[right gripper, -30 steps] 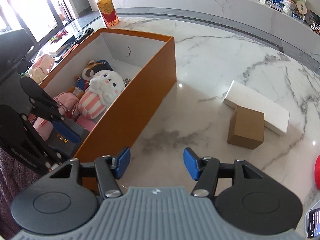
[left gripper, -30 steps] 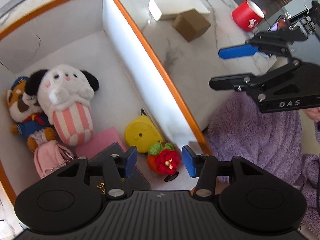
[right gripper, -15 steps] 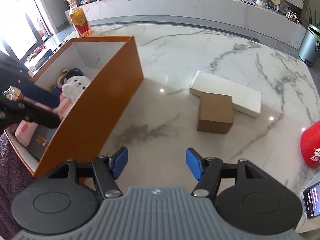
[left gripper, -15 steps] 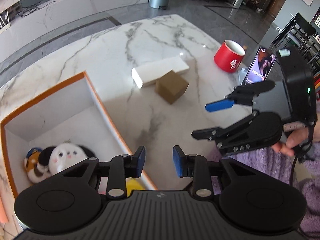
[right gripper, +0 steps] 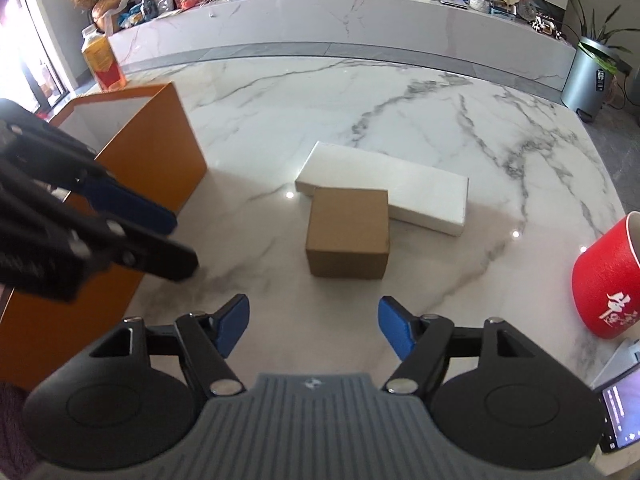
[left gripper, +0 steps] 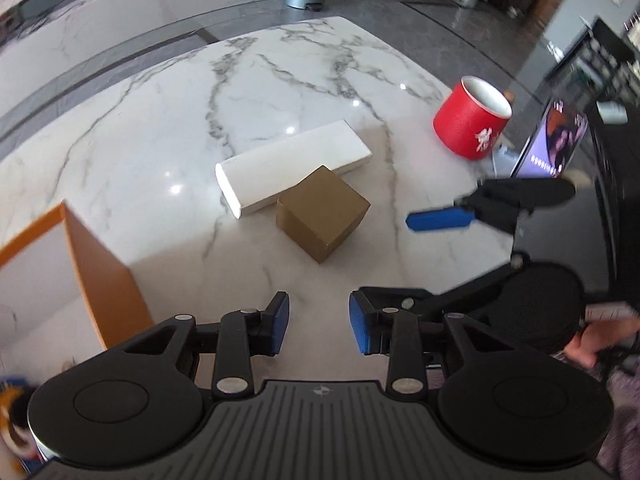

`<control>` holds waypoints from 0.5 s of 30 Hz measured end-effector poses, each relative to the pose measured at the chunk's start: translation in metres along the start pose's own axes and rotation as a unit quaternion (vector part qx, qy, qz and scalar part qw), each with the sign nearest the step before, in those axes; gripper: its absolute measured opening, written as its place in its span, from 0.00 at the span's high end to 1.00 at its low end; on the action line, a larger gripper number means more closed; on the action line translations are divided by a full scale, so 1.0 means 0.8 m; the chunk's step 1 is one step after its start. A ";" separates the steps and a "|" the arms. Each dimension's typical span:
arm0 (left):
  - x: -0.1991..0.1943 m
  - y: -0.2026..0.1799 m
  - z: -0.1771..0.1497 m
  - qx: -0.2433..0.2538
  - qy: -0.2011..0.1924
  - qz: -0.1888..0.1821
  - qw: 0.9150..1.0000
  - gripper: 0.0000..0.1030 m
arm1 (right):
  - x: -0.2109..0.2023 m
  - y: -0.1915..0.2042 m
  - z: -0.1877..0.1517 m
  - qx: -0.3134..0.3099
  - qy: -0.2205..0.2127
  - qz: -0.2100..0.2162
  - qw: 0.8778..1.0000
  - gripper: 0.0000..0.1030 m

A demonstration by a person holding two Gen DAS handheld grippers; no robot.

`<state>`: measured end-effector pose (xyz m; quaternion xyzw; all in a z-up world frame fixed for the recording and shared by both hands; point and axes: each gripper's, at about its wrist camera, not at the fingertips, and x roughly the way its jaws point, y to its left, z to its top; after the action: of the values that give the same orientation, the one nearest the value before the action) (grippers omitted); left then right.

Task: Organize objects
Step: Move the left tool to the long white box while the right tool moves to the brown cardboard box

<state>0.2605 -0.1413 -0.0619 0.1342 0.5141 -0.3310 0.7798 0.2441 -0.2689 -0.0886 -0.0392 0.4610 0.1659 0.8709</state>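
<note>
A small brown cardboard box (left gripper: 322, 212) (right gripper: 348, 232) sits on the marble table, touching a long flat white box (left gripper: 292, 164) (right gripper: 424, 192) behind it. The orange storage box (left gripper: 104, 264) (right gripper: 160, 148) stands to the left, with a bit of plush toy (left gripper: 12, 432) visible at its near end. My left gripper (left gripper: 318, 326) (right gripper: 160, 236) hovers over bare marble beside the orange box, jaws narrow but apart, holding nothing. My right gripper (right gripper: 313, 330) (left gripper: 420, 256) faces the brown box from just short of it, jaws opening wide with nothing between them.
A red cup (left gripper: 470, 124) (right gripper: 604, 280) stands at the table's right side, with a lit phone (left gripper: 556, 140) (right gripper: 624, 412) propped beside it. A long marble counter runs behind the table. A yellow-red carton (right gripper: 102, 64) stands beyond the orange box.
My left gripper swung from over the toys inside the orange box out above the table, and its jaws narrowed. My right gripper came closer to the brown box and its jaws spread.
</note>
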 end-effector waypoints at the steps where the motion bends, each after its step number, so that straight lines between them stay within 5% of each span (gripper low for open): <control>1: 0.005 0.000 0.002 0.012 0.000 0.002 1.000 0.63 | 0.005 -0.003 0.004 0.002 -0.002 -0.001 1.000 0.24; 15: 0.039 0.035 0.035 0.075 0.013 0.037 0.996 0.56 | 0.063 -0.022 0.041 0.019 -0.004 -0.005 1.000 0.23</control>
<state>0.3066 -0.1477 -0.0808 0.2155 0.4924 -0.3377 0.7727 0.3024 -0.2657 -0.1125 -0.0248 0.4607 0.1526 0.8740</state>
